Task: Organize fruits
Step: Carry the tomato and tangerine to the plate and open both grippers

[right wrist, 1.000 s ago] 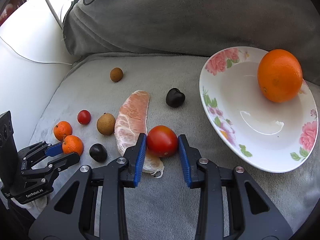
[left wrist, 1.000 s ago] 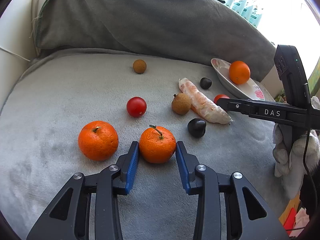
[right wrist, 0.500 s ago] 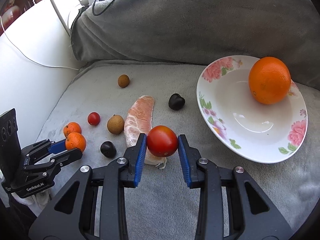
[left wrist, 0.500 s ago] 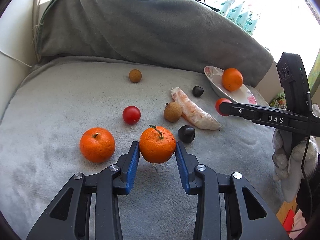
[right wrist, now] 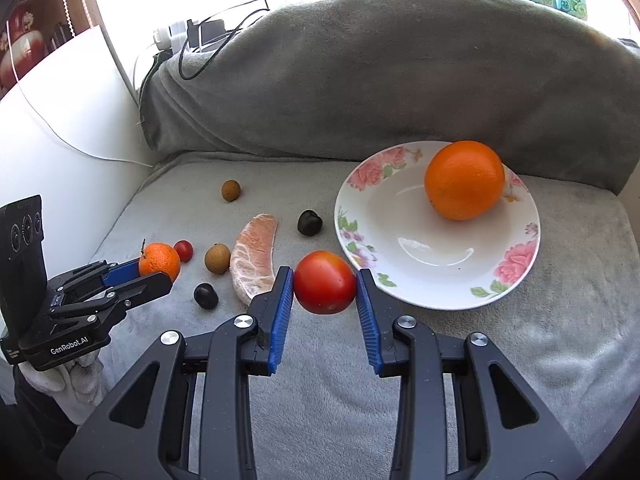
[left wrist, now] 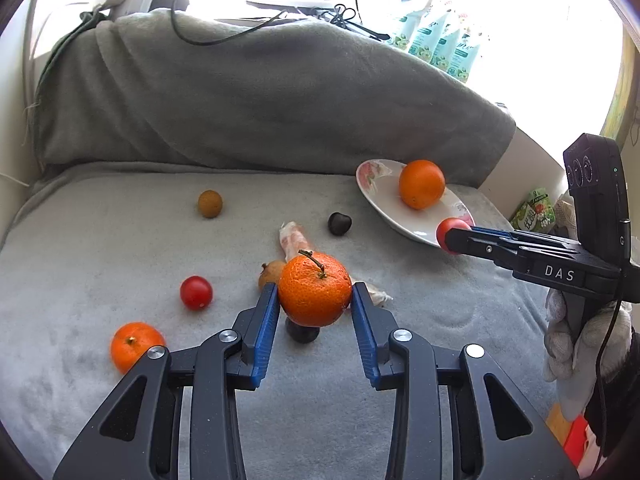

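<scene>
Here, a grey blanket point(right wrist: 400, 360) covers the surface, with fruit scattered over it. Far left in the right wrist view, the left gripper point(right wrist: 160, 270) has its jaws closed on a stemmed tangerine point(right wrist: 159, 261), held clear of the blanket. In the left wrist view a second tangerine point(left wrist: 136, 346) lies at the near left. Just right of the held tangerine sits a small cherry tomato point(right wrist: 183, 250), then a brown longan point(right wrist: 217, 258), with a dark plum point(right wrist: 206, 296) nearer the camera. Another longan point(right wrist: 231, 190) lies alone toward the back, by the blanket-covered cushion point(right wrist: 380, 80). Next comes a peeled pomelo segment point(right wrist: 254, 262), lying lengthwise, and beyond its far end a second dark plum point(right wrist: 309, 222). At centre, the right gripper point(right wrist: 325, 286) has its blue jaws pressed on both sides of a red tomato point(right wrist: 325, 282), lifted off the blanket, near the plate's front-left rim. To the right, a floral plate point(right wrist: 516, 264) rests tilted on the blanket; one large orange point(right wrist: 464, 179) sits in its far part. A white-gloved hand point(left wrist: 576, 352) grips the right gripper's handle.
</scene>
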A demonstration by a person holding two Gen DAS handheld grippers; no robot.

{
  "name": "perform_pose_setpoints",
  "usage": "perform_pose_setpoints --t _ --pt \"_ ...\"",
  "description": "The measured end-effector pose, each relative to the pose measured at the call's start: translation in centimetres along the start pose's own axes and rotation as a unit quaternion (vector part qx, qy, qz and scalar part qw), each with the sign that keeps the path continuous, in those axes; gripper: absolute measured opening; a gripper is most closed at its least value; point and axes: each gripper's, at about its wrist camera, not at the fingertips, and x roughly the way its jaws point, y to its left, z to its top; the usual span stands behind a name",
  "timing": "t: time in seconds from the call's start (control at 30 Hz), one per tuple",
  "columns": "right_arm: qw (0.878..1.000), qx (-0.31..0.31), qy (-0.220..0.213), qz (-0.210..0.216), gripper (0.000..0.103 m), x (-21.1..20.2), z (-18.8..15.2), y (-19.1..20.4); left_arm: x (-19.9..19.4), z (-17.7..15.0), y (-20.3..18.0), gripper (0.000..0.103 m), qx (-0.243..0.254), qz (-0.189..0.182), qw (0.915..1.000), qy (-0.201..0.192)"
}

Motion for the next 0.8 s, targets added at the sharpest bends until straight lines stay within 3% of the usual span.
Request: perform_pose_setpoints --t 0.5,0.8 --pt "0.997 0.034 -0.011 -0.069 0.033 -0.4 0.0 -5.1 5.0 4.5 -5.0 0.035 0.037 -0.045 0.9983 0.002" --pt "0.995 0.04 -0.009 -0.093 0.033 0.5 0.3 -6.6 8.1 5.5 -6.7 0.035 0.056 -0.047 0.997 0.026"
